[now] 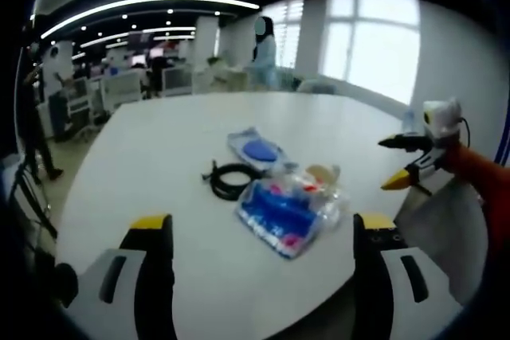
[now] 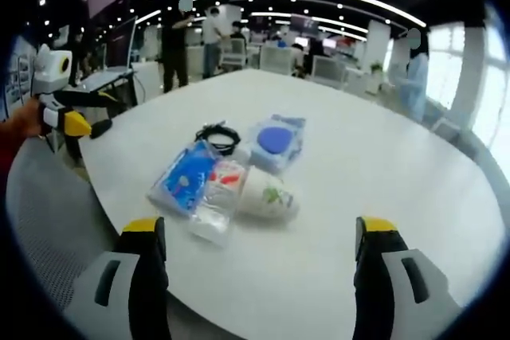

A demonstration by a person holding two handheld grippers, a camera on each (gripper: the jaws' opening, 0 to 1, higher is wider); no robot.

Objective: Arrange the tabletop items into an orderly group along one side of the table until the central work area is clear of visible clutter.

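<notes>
The main risk, as I judge it, lies in the slippery packaging. The blue plastic pouch (image 2: 182,179) and the clear bag with red print (image 2: 217,193) overlap, so a pinch on 1 may drag the other or let both slide off the near table edge, which curves just beside them. The coiled black cable (image 2: 218,136) is springy and could uncoil or snag the pouch next to it. The white cup-like package (image 2: 267,195) lies on its side, looks rounded and may roll if nudged.

All these items cluster on the smooth white table (image 2: 382,157) towards its near edge, with the clear packet holding a blue disc (image 2: 276,141) touching the cluster on its far side. The wrappers are glossy, crinkled film; the table is matte and round-edged.

The left gripper (image 1: 261,232) has its jaws wide apart, holding nothing. The right gripper (image 2: 259,236) is likewise spread and empty, short of the items.
</notes>
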